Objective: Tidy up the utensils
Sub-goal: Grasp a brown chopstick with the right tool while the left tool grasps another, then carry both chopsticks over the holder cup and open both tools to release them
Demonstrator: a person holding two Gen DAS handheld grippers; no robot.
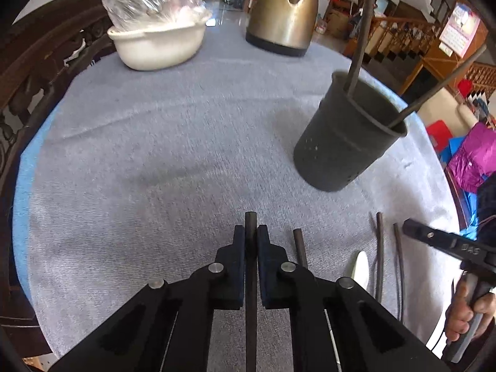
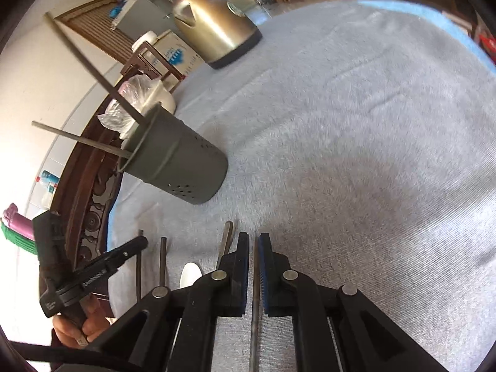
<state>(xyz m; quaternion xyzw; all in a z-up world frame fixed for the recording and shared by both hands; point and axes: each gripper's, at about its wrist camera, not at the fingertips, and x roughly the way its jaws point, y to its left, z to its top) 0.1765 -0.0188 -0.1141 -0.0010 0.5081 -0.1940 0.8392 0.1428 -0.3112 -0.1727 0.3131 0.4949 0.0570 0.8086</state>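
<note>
The left claw (image 1: 251, 241) is sitting at the bottom centre of the left wrist view, clenched on a dark chopstick (image 1: 250, 279) that is running straight up between its pads, its blunt tip poking out just beyond them. The right claw (image 2: 254, 248) is filling the bottom centre of the right wrist view and is likewise gripping a thin grey chopstick (image 2: 255, 303), which is passing lengthwise through the narrow gap between the pads.

A dark grey utensil holder (image 1: 347, 136) is standing on the tabletop (image 1: 155, 155) in the right middle of the left wrist view; in the right wrist view the same holder (image 2: 179, 164) is appearing at the left middle. Two chopsticks (image 1: 359, 40) are already leaning out of its mouth, one toward the top of the frame and one toward the upper right.

More loose chopsticks (image 1: 379, 257) are lying on the grey cloth at the lower right of the left wrist view, with a white spoon (image 1: 361, 268) just beside them. Another is lying just right of the left claw.

A gold kettle (image 1: 283, 12) is standing at the top centre, and a cream bowl (image 1: 161, 43) holding crinkled plastic wrap is sitting at the upper left. A person's hand (image 1: 462, 316) is wrapping the handle of the other gripper at the lower right edge.
</note>
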